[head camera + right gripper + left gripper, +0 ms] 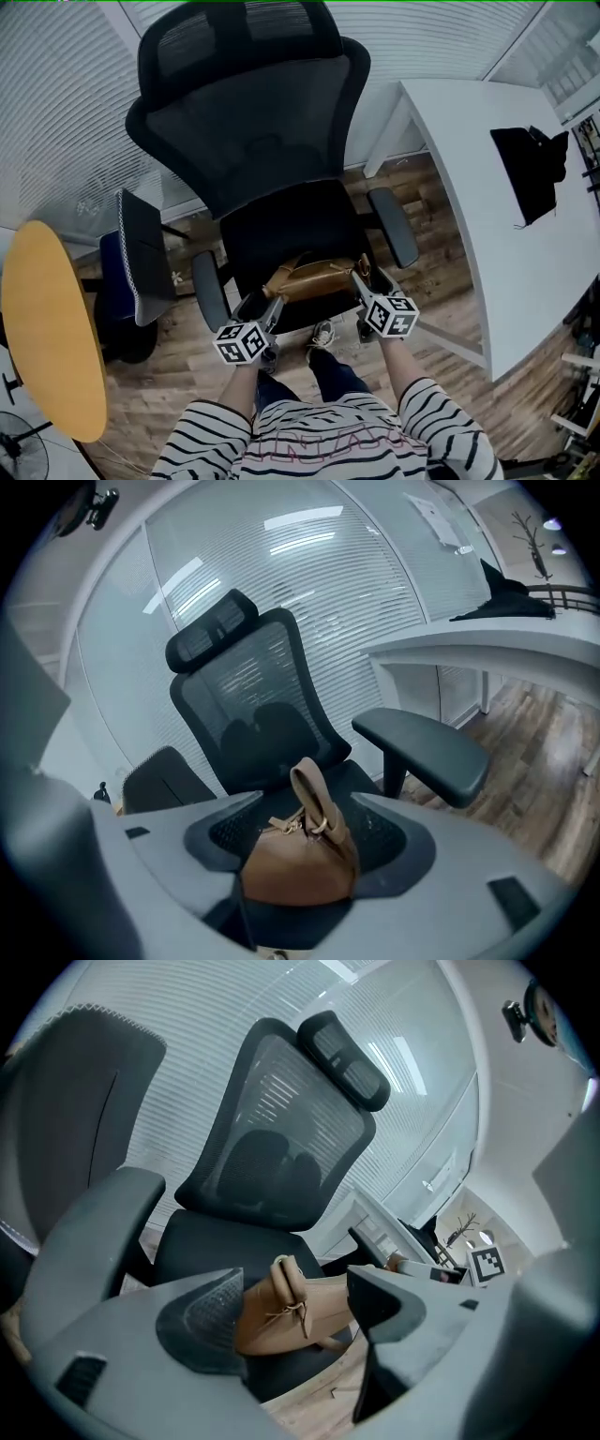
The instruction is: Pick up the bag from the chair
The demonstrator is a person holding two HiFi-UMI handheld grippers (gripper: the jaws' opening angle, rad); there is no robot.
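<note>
A long white desk runs down the right of the room and carries a dark, flat item. A black mesh office chair stands on the wood floor in front of slatted blinds. To the left are a round yellow table and a second dark chair.

A tan leather bag lies across the front half of the black chair's seat with its strap loop standing upright. The chair's two padded armrests flank the seat, so the only open way in is from the front edge.

A person in a striped top leans over that edge with both tools lowered toward the bag (one at each end).

- **Left gripper**: its jaws are spread wide. The bag's left end shows in the gap between them but is not clamped.
- **Right gripper**: its jaws are equally wide. They frame the bag's right end and strap without closing on it, and nothing is held.

One shoe shows on the floor below the seat.
</note>
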